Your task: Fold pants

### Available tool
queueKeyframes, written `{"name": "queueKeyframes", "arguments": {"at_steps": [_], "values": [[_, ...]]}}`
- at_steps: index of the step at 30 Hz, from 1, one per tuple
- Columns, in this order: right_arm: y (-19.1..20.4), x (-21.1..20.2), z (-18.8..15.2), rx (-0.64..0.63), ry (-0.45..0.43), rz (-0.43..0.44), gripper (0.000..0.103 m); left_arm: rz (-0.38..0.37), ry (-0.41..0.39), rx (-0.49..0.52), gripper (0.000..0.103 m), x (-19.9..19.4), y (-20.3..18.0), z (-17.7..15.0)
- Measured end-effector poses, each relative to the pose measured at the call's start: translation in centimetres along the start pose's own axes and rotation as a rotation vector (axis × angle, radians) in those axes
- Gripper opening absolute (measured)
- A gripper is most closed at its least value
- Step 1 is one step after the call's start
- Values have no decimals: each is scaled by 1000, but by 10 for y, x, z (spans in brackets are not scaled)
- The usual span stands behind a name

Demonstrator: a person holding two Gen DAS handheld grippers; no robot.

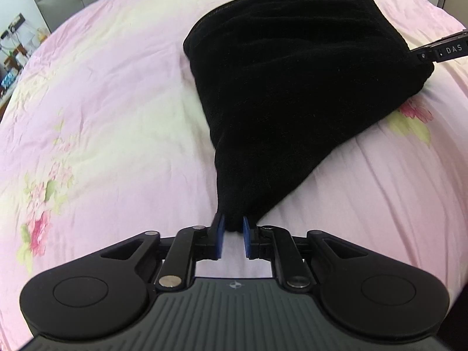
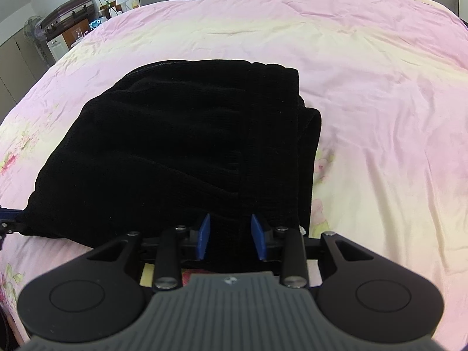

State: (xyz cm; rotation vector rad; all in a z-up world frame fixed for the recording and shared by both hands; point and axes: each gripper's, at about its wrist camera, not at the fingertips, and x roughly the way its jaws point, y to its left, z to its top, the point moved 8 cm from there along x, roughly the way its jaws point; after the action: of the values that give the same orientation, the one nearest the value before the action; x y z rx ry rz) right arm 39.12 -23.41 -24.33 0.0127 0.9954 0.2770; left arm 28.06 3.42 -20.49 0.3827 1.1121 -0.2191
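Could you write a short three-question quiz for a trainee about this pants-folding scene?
1. True or false: the black ribbed fabric pants lie on a bare wooden floor.
2. What do the left tongs pinch?
3. The right tongs grip: A) the pink floral bedsheet B) the pants' near edge C) nothing

Key: 1 false, they lie on the bedsheet; 2 a corner of the pants; 3 B.

The white letters "DAS" stand on the black arm of the right gripper [image 1: 421,55], by the right edge of the left wrist view, where it meets the black pants [image 1: 292,87]. No other words or numbers can be read.
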Motion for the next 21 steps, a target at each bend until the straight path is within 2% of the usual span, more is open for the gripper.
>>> {"name": "queueKeyframes", "arguments": {"at_steps": [4,5,6,7,8,10,12,15,17,21], "values": [[2,-7,3,-20,10,-5,30,33,-37,13,17,-23,9,-2],[3,-10,5,-25,14,1,36,18,-55,-2,18,-28,14,2],[4,-14,7,-22,18,15,40,-8,-80,-29,24,-40,12,3],[4,-18,10,-13,19,25,52,-34,-105,-63,34,-47,16,10],[2,-23,13,-3,11,26,61,-56,-132,-100,39,-50,21,19],[-7,-34,22,22,-14,29,63,-105,-184,-181,53,-54,30,41],[-21,-39,30,77,-24,29,71,-158,-225,-260,61,-51,37,65],[-46,-39,35,191,-12,50,73,-242,-245,-351,71,-38,44,92],[-61,-34,36,268,4,75,79,-277,-233,-428,72,-21,53,105],[-84,-12,30,434,50,159,80,-336,-176,-570,73,24,70,116]]}}
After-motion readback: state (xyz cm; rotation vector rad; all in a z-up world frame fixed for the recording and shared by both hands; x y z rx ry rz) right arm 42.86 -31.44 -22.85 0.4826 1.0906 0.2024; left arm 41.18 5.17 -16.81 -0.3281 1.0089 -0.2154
